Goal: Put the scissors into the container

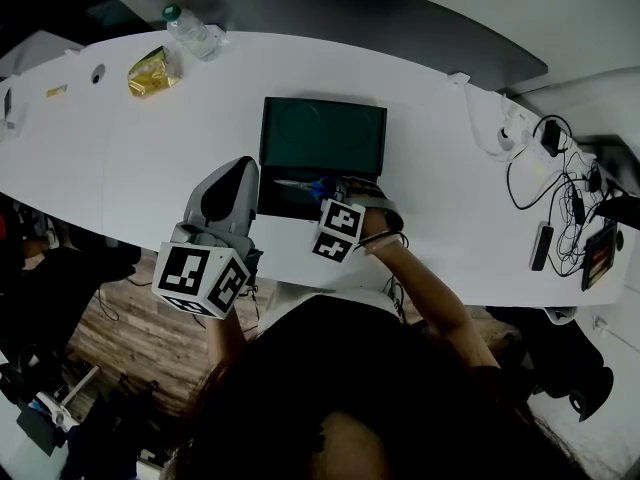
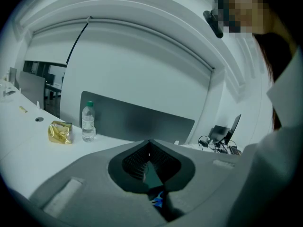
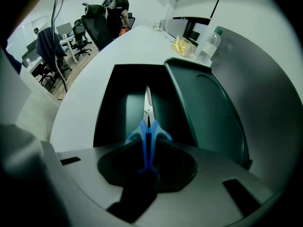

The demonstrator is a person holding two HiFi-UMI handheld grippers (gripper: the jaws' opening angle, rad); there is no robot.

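A dark green container (image 1: 276,204) stands open on the white table (image 1: 150,168), with its lid (image 1: 322,136) tipped back. My right gripper (image 1: 335,190) hangs over the container's near edge, pointing steeply down, and is shut on the scissors (image 1: 300,184). In the right gripper view the blue handles sit edge-on between the jaws, and the blades of the scissors (image 3: 148,110) point into the container's base (image 3: 120,112) beside the lid (image 3: 208,108). My left gripper (image 1: 236,168) hovers just left of the container with its tips together and nothing in them. The left gripper view shows those tips (image 2: 150,142) meeting.
At the table's far left stand a water bottle (image 1: 190,30) and a gold packet (image 1: 150,71). Cables and chargers (image 1: 560,183) and a phone (image 1: 541,246) crowd the right end. A grey partition (image 1: 350,8) runs behind the table. Office chairs (image 3: 90,27) stand beyond it.
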